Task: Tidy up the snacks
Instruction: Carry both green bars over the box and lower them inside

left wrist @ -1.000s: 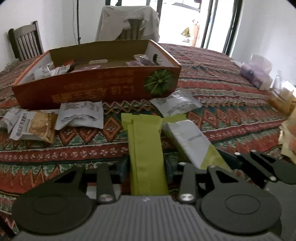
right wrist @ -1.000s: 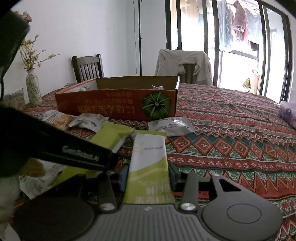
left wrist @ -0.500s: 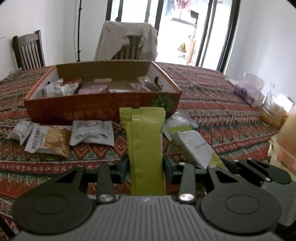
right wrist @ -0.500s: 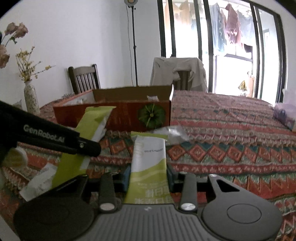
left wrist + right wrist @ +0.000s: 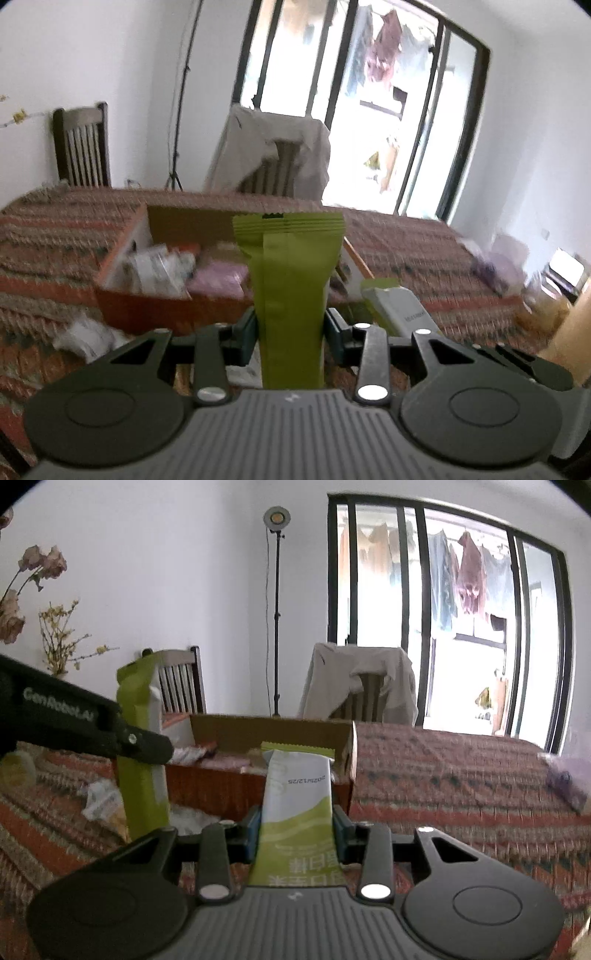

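My left gripper (image 5: 290,328) is shut on a plain olive-green snack packet (image 5: 290,280), held upright above the table. Behind it lies the open orange cardboard box (image 5: 129,310) with several wrapped snacks inside. My right gripper (image 5: 295,829) is shut on a white and green snack packet (image 5: 297,797) with a printed date, also lifted and upright. In the right wrist view the left gripper's arm (image 5: 85,723) and its green packet (image 5: 142,753) show at the left, and the box (image 5: 207,790) stands just ahead.
Loose white snack wrappers (image 5: 86,336) lie on the patterned tablecloth (image 5: 461,794) in front of the box. A chair draped with cloth (image 5: 364,683), a wooden chair (image 5: 83,147), a vase of dried flowers (image 5: 55,642) and a purple pack (image 5: 567,782) surround the table.
Both grippers have risen off the tablecloth, each lifting its packet upright. The box now sits lower in both views and closer to the packets.
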Demonstrator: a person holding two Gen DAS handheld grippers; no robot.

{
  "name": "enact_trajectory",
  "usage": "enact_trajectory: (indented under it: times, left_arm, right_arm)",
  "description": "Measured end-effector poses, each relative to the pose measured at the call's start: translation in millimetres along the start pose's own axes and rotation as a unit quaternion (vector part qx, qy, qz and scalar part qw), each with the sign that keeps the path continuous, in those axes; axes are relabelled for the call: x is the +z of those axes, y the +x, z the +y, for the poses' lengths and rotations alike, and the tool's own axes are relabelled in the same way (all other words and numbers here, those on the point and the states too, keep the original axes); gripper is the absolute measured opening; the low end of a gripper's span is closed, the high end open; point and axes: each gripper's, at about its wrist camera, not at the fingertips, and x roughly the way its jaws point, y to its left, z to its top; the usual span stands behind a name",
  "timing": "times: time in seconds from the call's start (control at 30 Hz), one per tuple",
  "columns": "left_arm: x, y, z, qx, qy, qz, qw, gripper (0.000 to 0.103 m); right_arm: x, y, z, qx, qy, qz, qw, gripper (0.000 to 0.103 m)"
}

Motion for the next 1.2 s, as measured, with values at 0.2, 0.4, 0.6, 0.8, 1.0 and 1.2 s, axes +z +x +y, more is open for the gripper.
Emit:
enact_trajectory:
  times: [0.2, 0.4, 0.6, 0.8, 1.0, 1.2]
  left_arm:
    - [31, 1, 16, 0.014, -0.007, -0.04, 0.9991, 0.039]
    - [59, 16, 36, 0.033, -0.015, -0.062, 0.9974, 0.039]
    - [74, 52, 57, 0.054, -0.028, -0.047, 0.9971, 0.039]
    - [65, 93, 73, 0.069, -0.053, -0.026, 0.9959, 0.039]
    - [44, 128, 82, 0.08, -0.053, -0.024, 0.9951, 0.039]
    - [32, 128, 78, 0.072, -0.026, -0.048, 0.9959, 0.041]
  right_arm:
    - [30, 22, 7, -0.003, 0.002, -0.018, 1.0, 0.037]
    - [58, 56, 10, -0.007, 0.012, -0.026, 1.0, 0.037]
    - [74, 98, 14, -0.017, 0.021, -0.022, 0.999, 0.037]
    - [69, 142, 18, -0.037, 0.036, -0.024, 0.998, 0.037]
    - [47, 166, 13, -0.029, 0.036, -0.011, 0.999, 0.037]
    - [40, 173, 17, -0.022, 0.018, 0.006, 1.0, 0.038]
